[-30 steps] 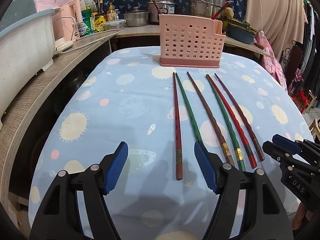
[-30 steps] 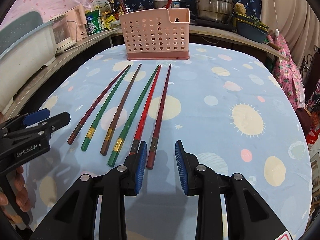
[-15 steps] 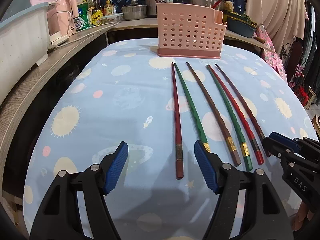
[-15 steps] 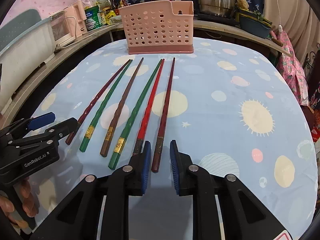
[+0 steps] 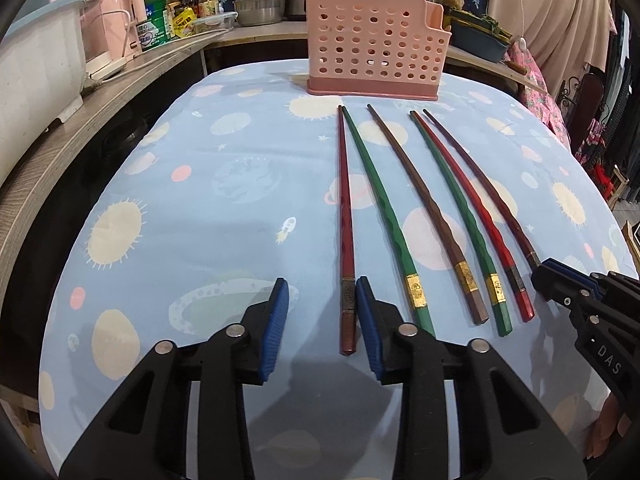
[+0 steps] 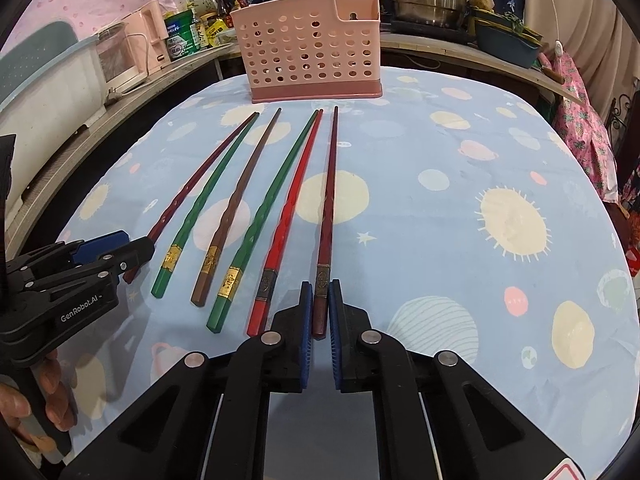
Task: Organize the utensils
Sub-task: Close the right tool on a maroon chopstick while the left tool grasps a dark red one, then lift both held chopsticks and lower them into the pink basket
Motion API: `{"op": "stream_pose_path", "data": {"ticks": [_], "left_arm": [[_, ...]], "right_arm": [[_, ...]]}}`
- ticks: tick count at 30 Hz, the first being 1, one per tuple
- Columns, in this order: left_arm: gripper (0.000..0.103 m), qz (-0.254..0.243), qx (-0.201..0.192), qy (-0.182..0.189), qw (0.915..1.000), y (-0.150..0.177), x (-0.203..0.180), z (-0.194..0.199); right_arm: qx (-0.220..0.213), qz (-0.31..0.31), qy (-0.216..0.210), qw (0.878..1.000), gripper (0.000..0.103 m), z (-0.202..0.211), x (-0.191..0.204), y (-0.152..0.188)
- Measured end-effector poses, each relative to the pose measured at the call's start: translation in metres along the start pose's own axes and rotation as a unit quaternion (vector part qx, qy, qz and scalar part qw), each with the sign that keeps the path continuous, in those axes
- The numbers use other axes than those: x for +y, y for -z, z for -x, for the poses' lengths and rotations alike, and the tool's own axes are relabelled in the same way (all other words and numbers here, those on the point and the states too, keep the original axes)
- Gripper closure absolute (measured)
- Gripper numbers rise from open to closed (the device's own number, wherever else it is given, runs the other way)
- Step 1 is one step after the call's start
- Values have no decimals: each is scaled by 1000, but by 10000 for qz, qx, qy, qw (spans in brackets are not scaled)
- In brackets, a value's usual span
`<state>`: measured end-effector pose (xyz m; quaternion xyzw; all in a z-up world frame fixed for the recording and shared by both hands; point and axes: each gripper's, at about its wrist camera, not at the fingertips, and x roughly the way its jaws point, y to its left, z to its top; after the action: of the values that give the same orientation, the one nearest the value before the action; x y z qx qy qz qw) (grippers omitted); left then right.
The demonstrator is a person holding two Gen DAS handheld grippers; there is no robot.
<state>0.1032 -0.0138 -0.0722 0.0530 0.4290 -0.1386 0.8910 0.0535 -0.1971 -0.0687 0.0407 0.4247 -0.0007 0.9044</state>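
Left wrist view
- Chopsticks: six are laid side by side on the planet-print tablecloth [image 5: 192,208], thin tips toward the pink perforated utensil holder [image 5: 374,46], thick ends toward the grippers.
- Leftmost dark red chopstick [image 5: 345,236]: its thick end lies between the blue pads, against the right pad; a gap is left to the left pad.
- Left gripper [image 5: 320,326]: its jaws have just been closing, yet the stick is not pinched; it is read as open around the stick.
- Neighbour: the green chopstick [image 5: 394,232] lies just outside the right pad.

Right wrist view
- Rightmost dark red chopstick [image 6: 329,204]: its thick end, just behind the metal band, sits between the pads.
- Right gripper [image 6: 319,312]: its jaws have just been closing and are pressed on that thick end; the stick is gripped and lies on the cloth.
- Red chopstick [image 6: 289,216]: lies just beside the left pad, untouched.

Handling, as judged
- Weight and stiffness: light, rigid, slender sticks are expected.
- Surface: the lacquer looks smooth, so slipping or pivoting in the pads is likely.
- Hold: the squared thick end is best taken; the long tip may swing.
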Motion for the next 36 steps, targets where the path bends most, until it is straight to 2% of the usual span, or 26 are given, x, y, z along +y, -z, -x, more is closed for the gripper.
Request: {"op": "stream_pose_path", "data": {"ticks": [1, 3, 6, 23, 36], "left_arm": [[75, -19, -1, 9, 10000, 0, -1, 0], [87, -47, 1, 25, 10000, 0, -1, 1], [95, -25, 9, 72, 10000, 0, 0, 1], [96, 110, -23, 160, 9998, -3, 4, 16], [96, 223, -547, 298, 9978, -35, 7, 63]], "right_arm": [[1, 4, 1, 10000, 95, 0, 0, 0], [1, 2, 1, 10000, 95, 0, 0, 0], [1, 1, 1, 10000, 96, 0, 0, 0], [-246, -110, 71, 9996, 96, 20, -9, -3], [-766, -215, 76, 9968, 96, 56, -18, -27]]}}
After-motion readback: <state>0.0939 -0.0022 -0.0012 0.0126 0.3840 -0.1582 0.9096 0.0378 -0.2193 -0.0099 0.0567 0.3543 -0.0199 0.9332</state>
